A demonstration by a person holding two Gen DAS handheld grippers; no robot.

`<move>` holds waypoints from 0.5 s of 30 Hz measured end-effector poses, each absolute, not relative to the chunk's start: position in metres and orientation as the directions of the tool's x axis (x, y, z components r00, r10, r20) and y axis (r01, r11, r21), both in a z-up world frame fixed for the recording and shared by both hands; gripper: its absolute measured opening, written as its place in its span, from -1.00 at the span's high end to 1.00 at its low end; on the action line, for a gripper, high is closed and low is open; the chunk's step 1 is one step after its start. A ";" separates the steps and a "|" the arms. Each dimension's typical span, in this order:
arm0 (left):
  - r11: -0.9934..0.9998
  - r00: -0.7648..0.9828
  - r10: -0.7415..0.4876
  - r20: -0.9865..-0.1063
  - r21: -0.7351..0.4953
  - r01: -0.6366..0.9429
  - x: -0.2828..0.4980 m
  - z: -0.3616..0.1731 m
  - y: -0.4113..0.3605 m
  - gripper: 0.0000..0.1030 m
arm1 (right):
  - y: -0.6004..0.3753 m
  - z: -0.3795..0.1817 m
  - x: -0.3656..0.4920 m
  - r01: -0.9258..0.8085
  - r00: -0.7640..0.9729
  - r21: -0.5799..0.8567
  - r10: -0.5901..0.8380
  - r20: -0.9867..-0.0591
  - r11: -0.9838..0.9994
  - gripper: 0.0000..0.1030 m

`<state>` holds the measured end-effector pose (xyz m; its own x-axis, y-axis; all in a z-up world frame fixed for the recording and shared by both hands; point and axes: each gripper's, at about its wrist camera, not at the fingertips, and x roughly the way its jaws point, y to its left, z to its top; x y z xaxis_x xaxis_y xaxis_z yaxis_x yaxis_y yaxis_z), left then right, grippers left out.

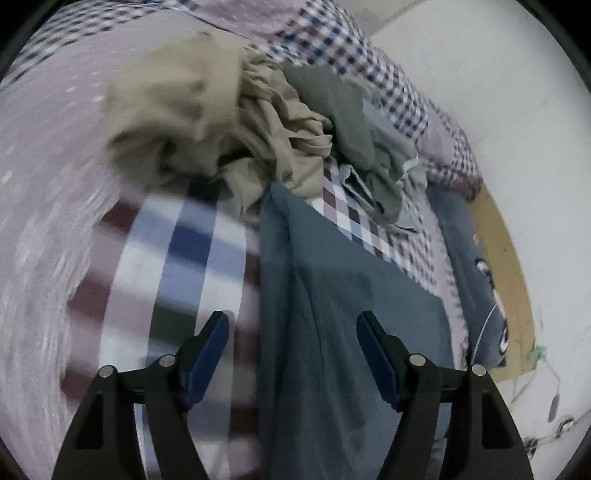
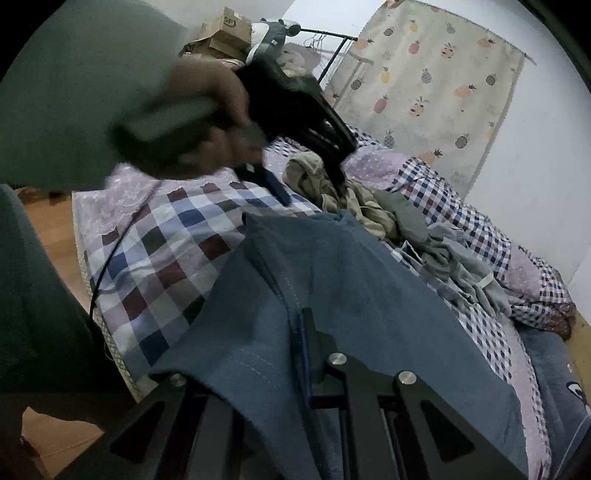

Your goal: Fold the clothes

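Checked bedcover (image 1: 192, 251) fills the frame on the bed; blue-grey garment (image 2: 362, 295) lies lower centre, its edge pinched in the closed right claw (image 2: 301, 332). Left claw (image 1: 291, 332) gapes wide, empty, above that cloth. Step looks like an early fold; next, left must grab a free edge. Crumpled khaki clothes (image 1: 177, 122) wait upper centre. Cardboard boxes (image 2: 221, 33) upper left, contents unseen.

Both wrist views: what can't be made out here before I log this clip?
- Left tongs, right wrist view: motion blur smears them and the hand; their opening can't be read here.
- Right tongs: the blue garment drapes over the left finger, hiding it.
- Checked sheet, left wrist view: streaked by motion blur.
- Blue garment, both views: cut off by the bottom edge, so its type is unclear.
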<state>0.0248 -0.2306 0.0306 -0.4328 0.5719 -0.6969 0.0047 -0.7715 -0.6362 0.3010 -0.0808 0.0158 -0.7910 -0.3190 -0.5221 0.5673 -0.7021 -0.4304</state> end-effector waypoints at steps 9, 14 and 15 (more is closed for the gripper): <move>-0.790 -0.345 0.598 -0.724 -0.604 -0.101 -0.028 0.023 -0.216 -0.45 | -0.074 0.021 0.292 0.566 -0.780 -0.385 -0.321 -0.537 -0.729 0.87; -0.779 -0.327 0.615 -0.718 -0.617 -0.110 -0.046 0.019 -0.204 -0.33 | -0.073 0.023 0.291 0.558 -0.783 -0.383 -0.315 -0.536 -0.736 0.87; -0.770 -0.323 0.624 -0.711 -0.630 -0.101 -0.048 0.017 -0.203 0.12 | -0.073 0.023 0.291 0.557 -0.784 -0.385 -0.313 -0.536 -0.736 0.87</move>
